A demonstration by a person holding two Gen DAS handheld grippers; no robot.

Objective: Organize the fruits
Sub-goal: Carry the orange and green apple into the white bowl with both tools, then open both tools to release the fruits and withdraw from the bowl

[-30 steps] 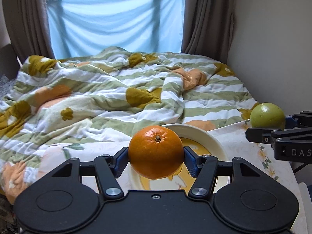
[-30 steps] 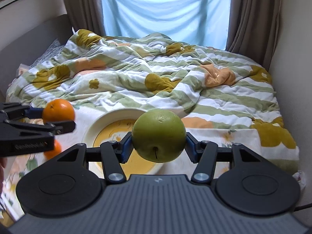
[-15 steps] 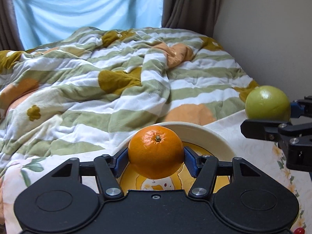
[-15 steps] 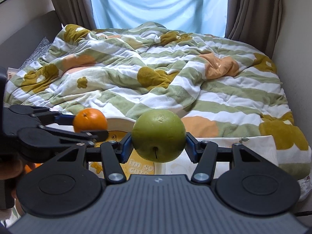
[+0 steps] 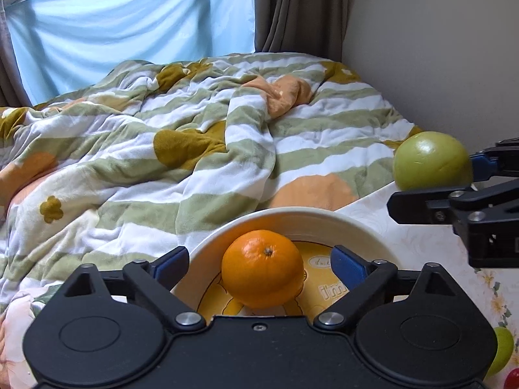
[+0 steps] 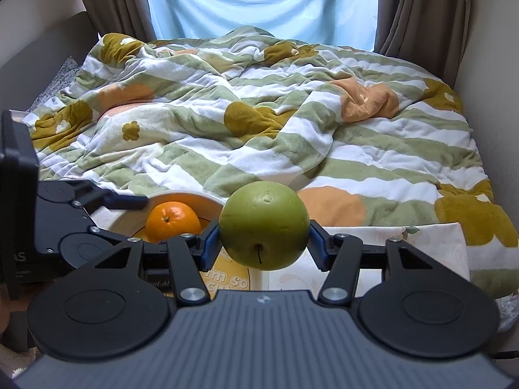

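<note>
An orange lies in the cream bowl with a yellow picture inside. My left gripper is open, its blue pads standing apart on either side of the orange. The orange and bowl also show in the right wrist view. My right gripper is shut on a green apple, held above the table just right of the bowl. The apple also shows in the left wrist view.
The bowl stands on a floral tablecloth against a bed with a striped green, white and orange blanket. A second green fruit and a red one lie at the table's right front. A wall is on the right.
My left gripper has opened and let the orange go into the bowl. My right gripper, still holding the apple, has moved closer to the bowl.
</note>
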